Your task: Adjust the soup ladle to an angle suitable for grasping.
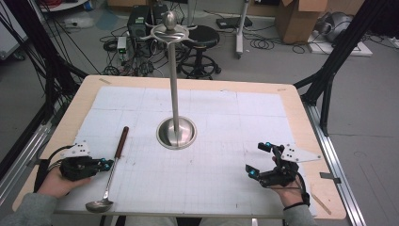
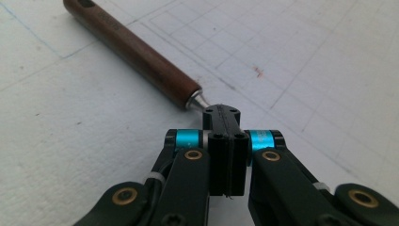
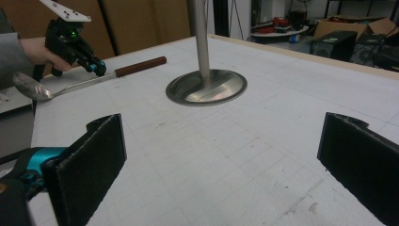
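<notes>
A ladle (image 1: 114,160) with a brown wooden handle (image 2: 136,52) and a steel bowl (image 1: 99,205) lies on the left of the white gridded mat. My left gripper (image 2: 221,115) is shut on the ladle's thin metal shaft just below the handle's ferrule; the right gripper view has it (image 3: 96,68) at the same spot. My right gripper (image 1: 257,158) rests at the right front of the mat, its jaws wide apart (image 3: 221,155) with nothing between them. A tall steel stand (image 1: 174,84) with a round base (image 3: 226,87) rises from the mat's middle, with hooks (image 1: 160,32) at its top.
The wooden table (image 1: 301,117) carries the white mat (image 1: 226,183). The ladle's bowl sits near the front edge. Beyond the table are a black stool (image 1: 200,40), cables, cardboard boxes (image 1: 296,19) and black frame legs (image 1: 329,70).
</notes>
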Demonstrator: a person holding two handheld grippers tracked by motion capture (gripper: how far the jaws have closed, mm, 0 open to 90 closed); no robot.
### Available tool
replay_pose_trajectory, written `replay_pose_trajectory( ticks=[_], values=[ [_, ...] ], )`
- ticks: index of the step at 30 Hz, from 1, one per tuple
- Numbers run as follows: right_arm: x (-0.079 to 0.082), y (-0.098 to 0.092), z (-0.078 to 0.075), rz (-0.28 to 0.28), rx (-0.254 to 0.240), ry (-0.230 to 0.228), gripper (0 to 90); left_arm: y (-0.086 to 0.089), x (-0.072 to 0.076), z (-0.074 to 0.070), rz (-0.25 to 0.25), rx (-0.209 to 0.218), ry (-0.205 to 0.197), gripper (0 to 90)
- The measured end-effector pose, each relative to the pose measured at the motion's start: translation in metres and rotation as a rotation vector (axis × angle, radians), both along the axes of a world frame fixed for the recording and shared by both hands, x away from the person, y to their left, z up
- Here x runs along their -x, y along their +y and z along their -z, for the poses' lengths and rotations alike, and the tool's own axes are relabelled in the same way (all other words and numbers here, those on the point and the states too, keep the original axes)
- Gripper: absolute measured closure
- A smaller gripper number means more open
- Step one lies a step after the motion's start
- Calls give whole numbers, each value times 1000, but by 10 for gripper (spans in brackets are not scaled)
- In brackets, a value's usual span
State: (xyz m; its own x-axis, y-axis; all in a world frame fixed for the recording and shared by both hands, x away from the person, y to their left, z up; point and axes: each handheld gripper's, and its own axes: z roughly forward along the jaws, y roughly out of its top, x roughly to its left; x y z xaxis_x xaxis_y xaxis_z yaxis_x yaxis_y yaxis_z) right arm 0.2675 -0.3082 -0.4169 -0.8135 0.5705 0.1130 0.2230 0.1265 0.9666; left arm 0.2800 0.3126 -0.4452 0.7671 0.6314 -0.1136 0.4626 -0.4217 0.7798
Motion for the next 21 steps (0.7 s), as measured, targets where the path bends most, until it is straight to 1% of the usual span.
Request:
replay_pose_trajectory(
  ticks=[2, 6, 8, 10, 13, 17, 19, 21],
  values=[
    [0, 0, 0, 0, 2, -3, 7, 0, -2, 2, -4, -6, 15, 897],
    [0, 1, 0, -1, 5, -5, 7, -2, -5, 4, 4, 2, 16, 896],
    [0, 0, 0, 1, 3, 1, 7, -3, -6, 4, 1, 4, 24, 897],
    [0, 0, 0, 1, 2, 3, 7, -4, -6, 4, 2, -5, 17, 897],
    [0, 1, 0, -1, 4, -3, 8, -5, -6, 4, 0, -7, 13, 897],
    [0, 1, 0, -3, 6, 2, 7, -5, -6, 4, 0, -7, 11, 897],
    [-1, 1, 0, -4, 10, 0, 7, -7, -6, 5, 6, -2, 1, 897],
    [-1, 1, 0, -4, 8, 2, 7, -9, -6, 5, 10, -3, -1, 897]
  ],
)
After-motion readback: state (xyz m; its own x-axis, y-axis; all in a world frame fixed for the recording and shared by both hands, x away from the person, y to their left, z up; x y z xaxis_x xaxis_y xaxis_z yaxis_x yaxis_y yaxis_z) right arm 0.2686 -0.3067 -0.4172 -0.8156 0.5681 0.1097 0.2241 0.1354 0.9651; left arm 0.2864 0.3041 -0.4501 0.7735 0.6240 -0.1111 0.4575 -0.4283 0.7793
